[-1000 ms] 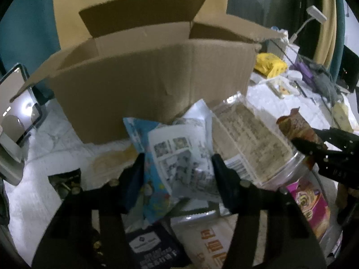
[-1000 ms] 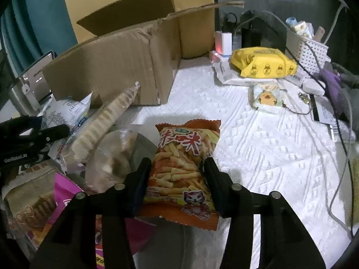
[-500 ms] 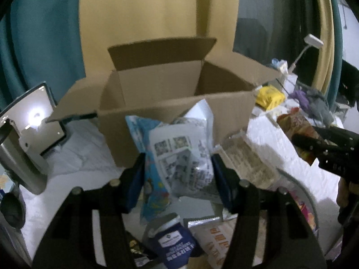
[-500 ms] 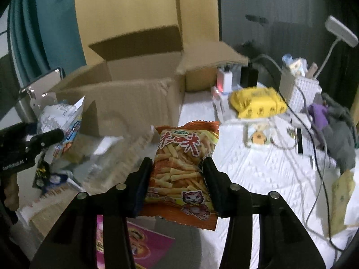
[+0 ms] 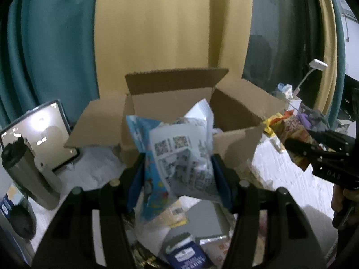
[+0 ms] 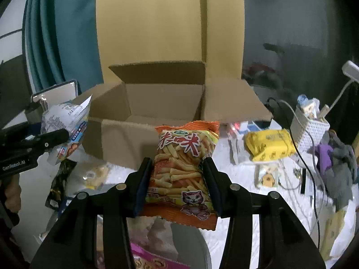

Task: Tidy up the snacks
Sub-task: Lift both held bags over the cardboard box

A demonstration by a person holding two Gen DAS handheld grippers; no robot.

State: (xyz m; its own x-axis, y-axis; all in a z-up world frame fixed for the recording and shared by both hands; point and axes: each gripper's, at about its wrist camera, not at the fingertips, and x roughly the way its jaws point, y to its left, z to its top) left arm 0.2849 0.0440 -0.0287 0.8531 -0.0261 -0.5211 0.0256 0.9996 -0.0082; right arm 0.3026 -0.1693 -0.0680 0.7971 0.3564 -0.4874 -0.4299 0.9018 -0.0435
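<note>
My left gripper [image 5: 178, 157] is shut on a white and blue snack bag [image 5: 179, 154], held up in front of the open cardboard box [image 5: 237, 139]. My right gripper [image 6: 177, 162] is shut on an orange bag of potato sticks [image 6: 185, 165], also raised before the cardboard box [image 6: 125, 139]. Each gripper shows in the other's view: the right gripper [image 5: 289, 143] at the right edge, the left gripper [image 6: 65, 134] at the left edge, both with their bags. More snack packets [image 5: 186, 253] lie below on the white cloth.
A lit tablet [image 5: 38, 134] and a grey flask [image 5: 29, 174] stand left of the box. Right of it lie a yellow pack [image 6: 269, 144], a white basket [image 6: 311, 127], cables and grey cloth [image 6: 341, 157]. A pink packet [image 6: 152, 260] lies under my right gripper.
Both grippers have risen with their bags, so the box's inside now shows from above. The pile of snacks has dropped lower in both views.
</note>
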